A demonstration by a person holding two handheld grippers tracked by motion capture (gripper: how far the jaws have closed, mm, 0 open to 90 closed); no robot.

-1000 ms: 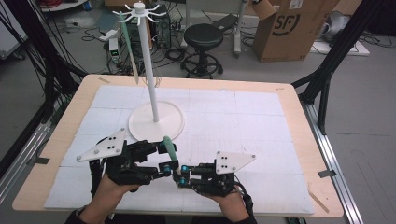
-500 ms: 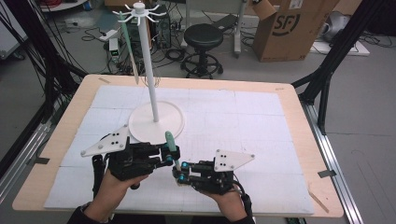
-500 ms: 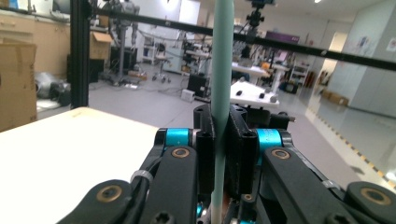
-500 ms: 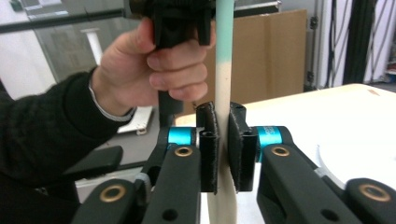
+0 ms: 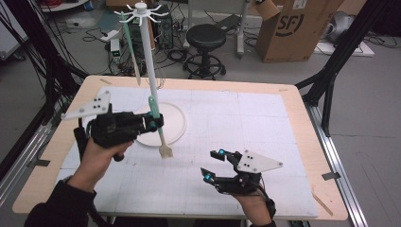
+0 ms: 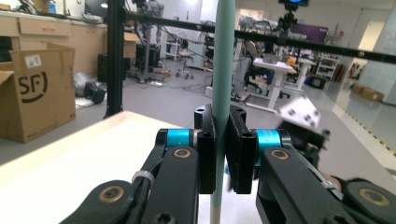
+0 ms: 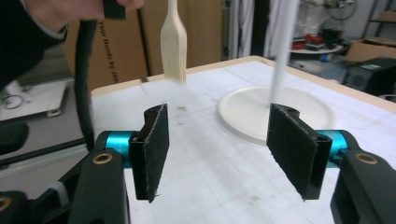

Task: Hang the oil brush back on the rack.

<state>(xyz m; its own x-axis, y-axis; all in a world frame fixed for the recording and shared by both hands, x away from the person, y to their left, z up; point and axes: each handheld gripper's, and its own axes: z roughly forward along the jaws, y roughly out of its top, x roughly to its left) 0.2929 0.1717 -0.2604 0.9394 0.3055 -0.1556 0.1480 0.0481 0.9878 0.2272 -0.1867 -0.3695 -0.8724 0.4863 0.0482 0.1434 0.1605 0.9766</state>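
My left gripper (image 5: 153, 124) is shut on the green handle of a brush (image 5: 158, 128), held upright above the table with its pale bristles (image 5: 165, 151) pointing down. In the left gripper view the green handle (image 6: 222, 60) rises straight between the closed jaws (image 6: 223, 154). My right gripper (image 5: 213, 165) stands open near the table's front, with nothing between its pads (image 7: 152, 149); the brush bristles (image 7: 173, 44) hang ahead of it. A white stand (image 5: 150, 71) with a round base (image 5: 177, 124) and hooks on top carries a second green-handled tool (image 5: 130, 47).
The white mat (image 5: 227, 137) covers the wooden table (image 5: 293, 101). Behind the table stand a black stool (image 5: 206, 40) and a cardboard box (image 5: 298, 28). Black frame posts (image 5: 331, 66) flank the table on both sides.
The left gripper has risen and moved back toward the stand with the brush, turning it upright. The right gripper has let go of it, opened, and drawn off to the right.
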